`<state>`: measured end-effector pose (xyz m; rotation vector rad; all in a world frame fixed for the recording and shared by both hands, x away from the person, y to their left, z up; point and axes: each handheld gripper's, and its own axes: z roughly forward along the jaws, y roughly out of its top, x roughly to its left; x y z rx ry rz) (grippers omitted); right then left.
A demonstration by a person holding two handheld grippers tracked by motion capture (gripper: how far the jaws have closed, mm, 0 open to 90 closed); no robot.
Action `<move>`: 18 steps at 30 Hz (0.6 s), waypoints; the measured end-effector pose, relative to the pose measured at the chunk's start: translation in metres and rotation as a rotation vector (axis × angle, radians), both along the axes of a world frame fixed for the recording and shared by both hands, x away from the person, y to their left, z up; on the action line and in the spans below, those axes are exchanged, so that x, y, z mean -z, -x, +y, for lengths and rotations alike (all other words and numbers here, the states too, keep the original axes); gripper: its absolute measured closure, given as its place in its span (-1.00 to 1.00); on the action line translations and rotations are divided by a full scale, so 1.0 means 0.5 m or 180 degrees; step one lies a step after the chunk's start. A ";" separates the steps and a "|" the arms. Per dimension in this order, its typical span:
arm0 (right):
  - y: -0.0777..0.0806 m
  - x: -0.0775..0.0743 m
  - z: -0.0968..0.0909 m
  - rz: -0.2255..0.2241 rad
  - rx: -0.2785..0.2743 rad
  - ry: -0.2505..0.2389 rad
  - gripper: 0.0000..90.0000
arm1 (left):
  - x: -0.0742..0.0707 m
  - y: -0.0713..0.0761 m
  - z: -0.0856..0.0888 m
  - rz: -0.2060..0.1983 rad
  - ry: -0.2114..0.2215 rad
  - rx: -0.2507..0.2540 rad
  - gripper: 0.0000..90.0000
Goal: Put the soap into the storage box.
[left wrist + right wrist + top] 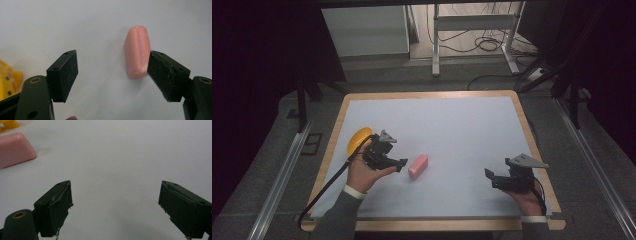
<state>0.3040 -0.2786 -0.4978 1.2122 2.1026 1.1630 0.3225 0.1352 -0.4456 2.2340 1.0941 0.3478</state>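
Watching from the high view, I see the left gripper (401, 164) near the left side of the white table mat (462, 130), held in the person's left hand (362, 172), its black cable trailing off toward the near left edge. Its jaws point toward the pink, rounded, soap-like bar (418, 166), which lies flat on the mat just beside the tips.

In the left gripper view I note the jaws standing apart with bare mat between them. The pink bar (137, 51) sits off-centre, its near end just beside the inner face of the jaw at the right of that view; I cannot tell whether that pad touches it. The other jaw is well clear of it, so nothing is clamped. A yellow plastic toy (7, 80) shows at the left edge there; in the high view it is a yellow rounded shape (358, 140) just behind the left hand.

The right gripper (489, 177) rests low at the near right of the mat, in the person's right hand (527, 197), well apart from the bar. In the right gripper view its jaws stand wide with bare mat between them.
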 end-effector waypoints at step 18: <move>-0.002 0.006 0.003 0.0018 -0.0013 0.0042 -0.75 | 0.042 -0.031 -0.103 0.0300 -0.0198 0.0241 -0.41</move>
